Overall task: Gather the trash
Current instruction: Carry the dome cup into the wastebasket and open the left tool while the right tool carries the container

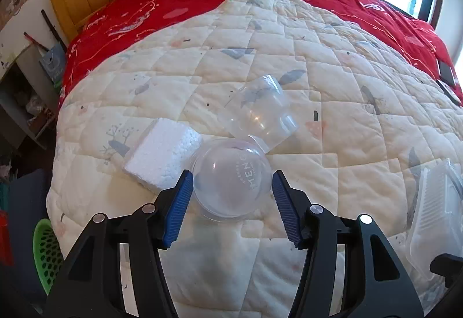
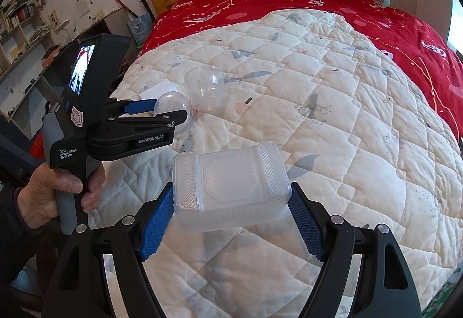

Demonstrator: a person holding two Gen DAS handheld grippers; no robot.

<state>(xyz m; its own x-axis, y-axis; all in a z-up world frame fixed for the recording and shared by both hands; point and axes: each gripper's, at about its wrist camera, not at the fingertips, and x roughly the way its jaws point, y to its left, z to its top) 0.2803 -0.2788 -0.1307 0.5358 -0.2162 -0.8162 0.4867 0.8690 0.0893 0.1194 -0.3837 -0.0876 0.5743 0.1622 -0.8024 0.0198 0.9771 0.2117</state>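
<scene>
On the white quilt (image 1: pixel 332 144) lie 4 pieces of trash: a clear dome lid (image 1: pixel 231 182), a clear cup (image 1: pixel 257 112) on its side just beyond it, a white foam block (image 1: pixel 162 156) to the lid's left, and a clear plastic box (image 2: pixel 231 187) over to the right.

The left gripper (image 1: pixel 231 190) has the dome lid between its blue pads (image 1: pixel 179 208). The pads sit right at the lid's rim on both sides, but whether they press it or only touch cannot be told. The right gripper (image 2: pixel 231 211) is clamped on the plastic box, 1 pad on each short side, holding it just above the quilt. A hand (image 2: pixel 52 196) grips the left tool's handle at the near left.

Risks from here, as I judge them: the dome lid is smooth, round and thin, so it could pop out sideways if squeezed off-centre, or buckle if squeezed hard. It touches the cup and sits close to the foam block, so a slip could knock either along the quilt. The box is flimsy too, so a tilt of the right gripper could let it slide free.
</scene>
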